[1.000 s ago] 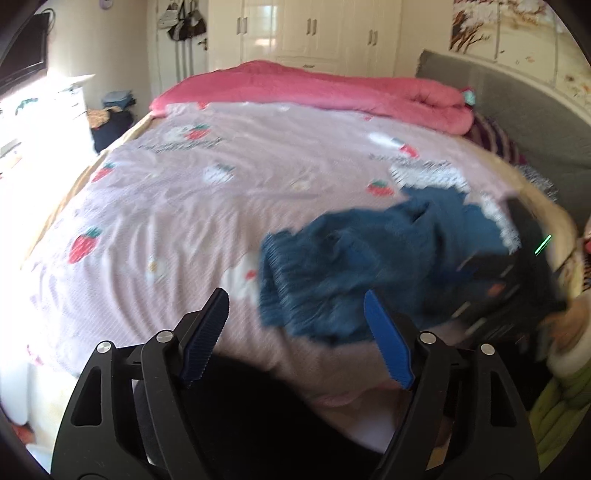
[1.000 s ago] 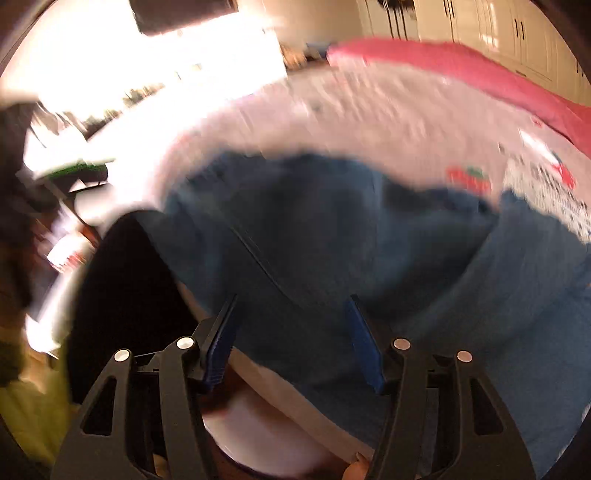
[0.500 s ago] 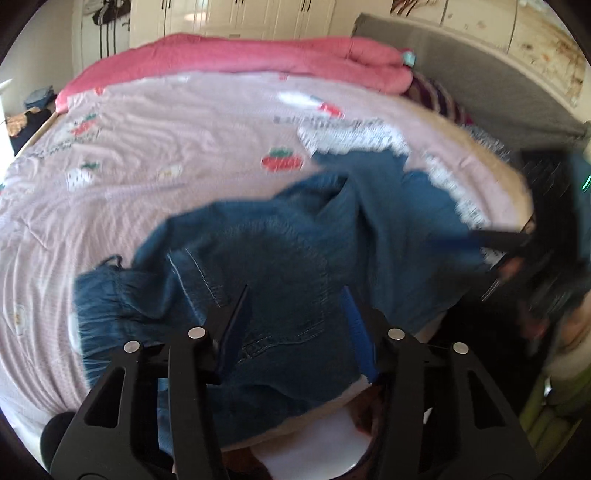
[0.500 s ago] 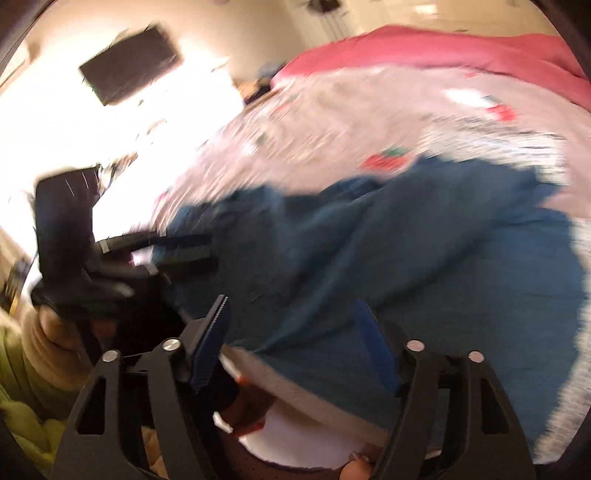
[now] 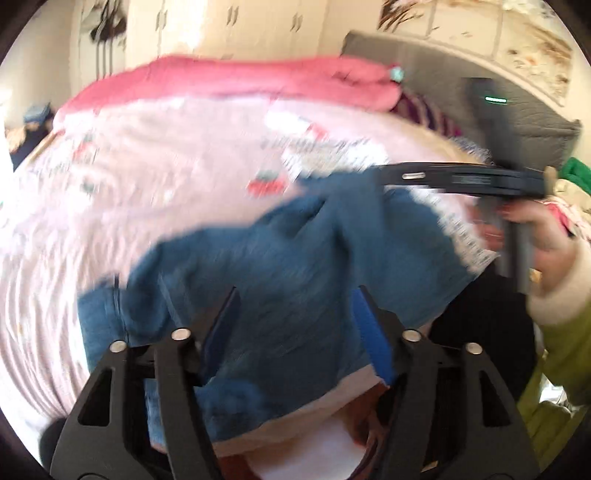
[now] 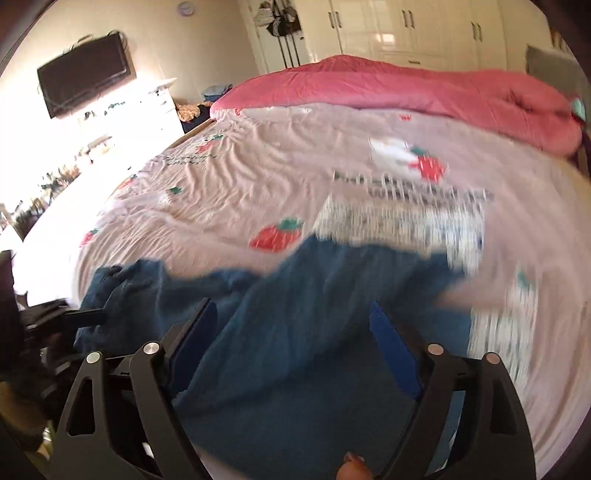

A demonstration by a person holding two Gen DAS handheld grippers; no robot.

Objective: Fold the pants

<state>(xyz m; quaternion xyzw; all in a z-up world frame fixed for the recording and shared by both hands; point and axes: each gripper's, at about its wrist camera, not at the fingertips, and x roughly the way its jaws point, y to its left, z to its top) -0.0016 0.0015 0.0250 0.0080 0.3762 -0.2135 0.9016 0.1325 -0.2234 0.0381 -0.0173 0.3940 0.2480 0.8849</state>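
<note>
Blue denim pants (image 5: pixel 295 258) lie crumpled at the near edge of the bed, blurred by motion. My left gripper (image 5: pixel 295 325) hovers over their near part; its jaws are opening, denim lies below and between the blue pads (image 5: pixel 369 339), and no pad presses on it. My right gripper (image 6: pixel 293 332) is above the other end of the pants (image 6: pixel 314 295), jaws opening wide, nothing pinched. From the side, the right gripper (image 5: pixel 391 175) appears in the left wrist view, held by a hand (image 5: pixel 535 229). The left gripper (image 6: pixel 85 315) shows at the left edge of the right wrist view.
The bed has a pink strawberry-print sheet (image 6: pixel 258 166) and a rolled pink duvet (image 6: pixel 406 88) along its far side. A grey headboard (image 5: pixel 443 92) is at the right, a wall TV (image 6: pixel 85 81) and a bright dresser at the left, white wardrobes (image 6: pixel 406 26) behind.
The left gripper slid over onto the pants, narrowed, then widened again. The right gripper rose away from the cloth and its jaws spread wider. The pants now lie more bunched.
</note>
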